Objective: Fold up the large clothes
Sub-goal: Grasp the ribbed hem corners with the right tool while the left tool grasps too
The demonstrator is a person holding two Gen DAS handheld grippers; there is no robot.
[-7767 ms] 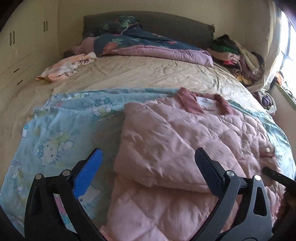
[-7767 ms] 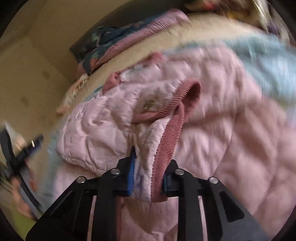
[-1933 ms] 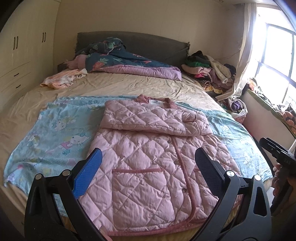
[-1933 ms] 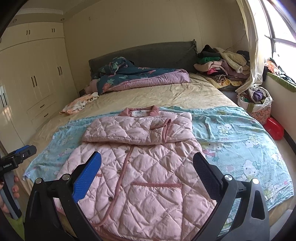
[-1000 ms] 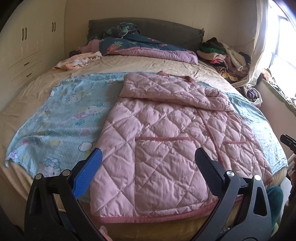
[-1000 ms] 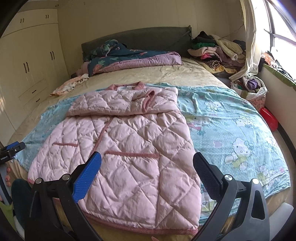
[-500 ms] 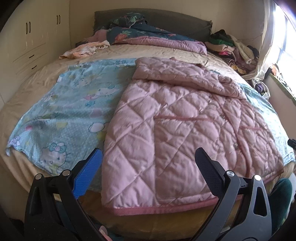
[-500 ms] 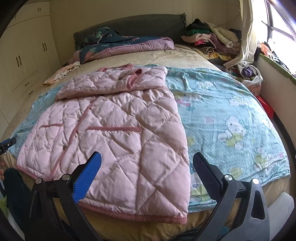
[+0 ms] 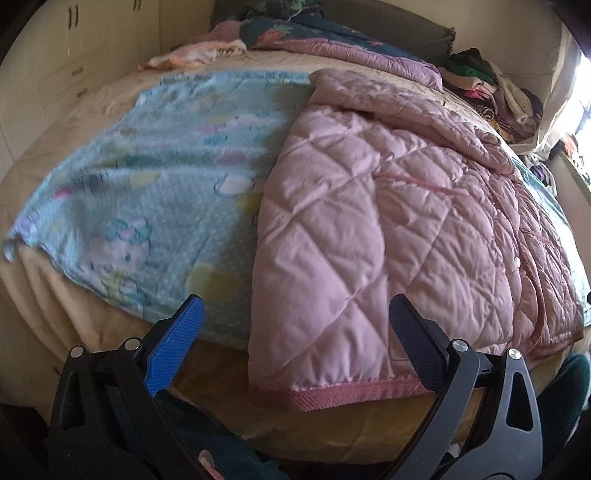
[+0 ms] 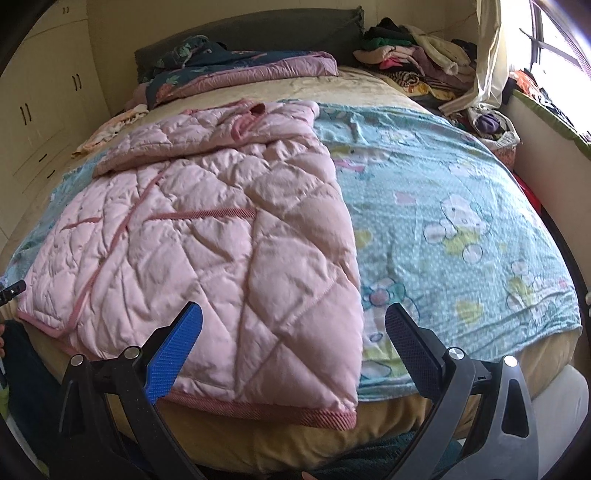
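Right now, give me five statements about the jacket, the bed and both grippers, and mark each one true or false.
1. The pink quilted jacket lies on the blue cartoon blanket. True.
2. The left gripper is shut on the jacket's hem. False: its jaws stand wide apart, near the hem's left corner, holding nothing.
3. The right gripper is open. True.
4. The jacket's sleeves stretch out flat to both sides. False: they are folded across the chest.
5. A pile of clothes sits beside the headboard, on the window side. True.
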